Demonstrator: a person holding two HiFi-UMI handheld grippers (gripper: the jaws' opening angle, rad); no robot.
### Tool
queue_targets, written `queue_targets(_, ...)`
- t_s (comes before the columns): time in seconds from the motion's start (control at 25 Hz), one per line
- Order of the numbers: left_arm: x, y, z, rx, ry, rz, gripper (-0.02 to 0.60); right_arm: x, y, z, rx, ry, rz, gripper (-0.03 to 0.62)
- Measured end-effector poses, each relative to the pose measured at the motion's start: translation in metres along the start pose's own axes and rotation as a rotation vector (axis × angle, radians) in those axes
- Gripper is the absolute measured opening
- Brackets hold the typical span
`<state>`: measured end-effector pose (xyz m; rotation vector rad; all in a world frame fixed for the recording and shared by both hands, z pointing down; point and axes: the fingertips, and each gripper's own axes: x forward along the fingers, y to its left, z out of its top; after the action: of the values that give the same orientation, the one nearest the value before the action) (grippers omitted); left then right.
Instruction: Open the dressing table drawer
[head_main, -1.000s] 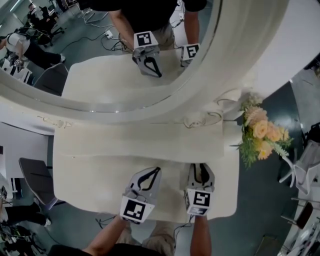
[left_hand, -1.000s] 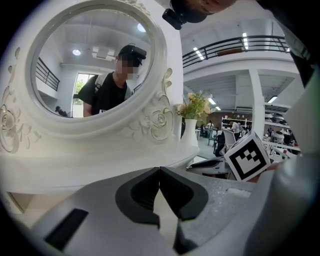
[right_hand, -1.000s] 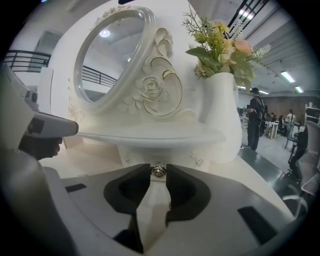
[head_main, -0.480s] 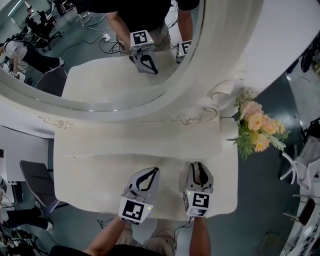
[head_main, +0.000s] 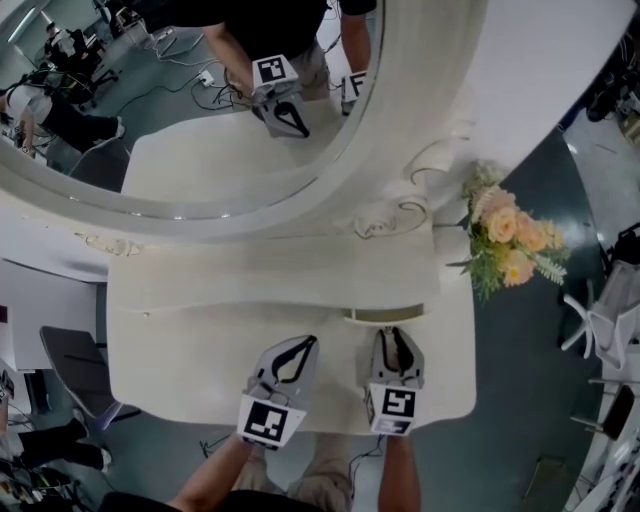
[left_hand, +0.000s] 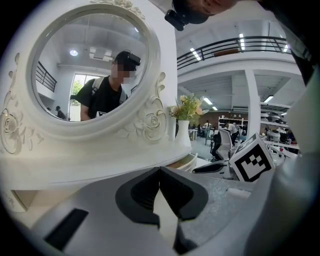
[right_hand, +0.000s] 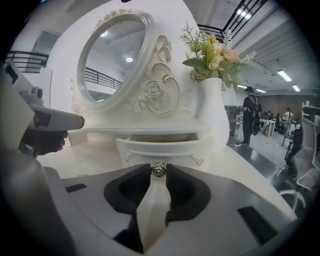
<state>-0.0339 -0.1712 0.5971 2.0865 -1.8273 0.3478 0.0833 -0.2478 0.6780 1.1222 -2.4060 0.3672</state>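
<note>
The white dressing table has a small drawer under the mirror shelf. That drawer stands pulled out a little, with a dark gap above its front. My right gripper is shut on the drawer's small metal knob, its jaws pinching the knob from both sides. In the head view the right gripper sits just before the drawer front. My left gripper hovers over the tabletop beside it, shut on nothing, and in its own view the left gripper has its tips touching.
An oval mirror in an ornate white frame rises behind the shelf. A white vase of flowers stands at the table's right end, close to the drawer. A chair stands left of the table.
The drawer has slid out toward me; a gap now shows above its front. My right gripper has drawn back with the knob. The left gripper has stayed put.
</note>
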Motion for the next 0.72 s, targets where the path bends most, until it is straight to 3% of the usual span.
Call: queue_targets(0.72,-0.002,-0.01,0.01,0.044,-0.023,-0.032,0.004,-0.019,0.004,-0.012,0.031,0.006,-0.009,0.098)
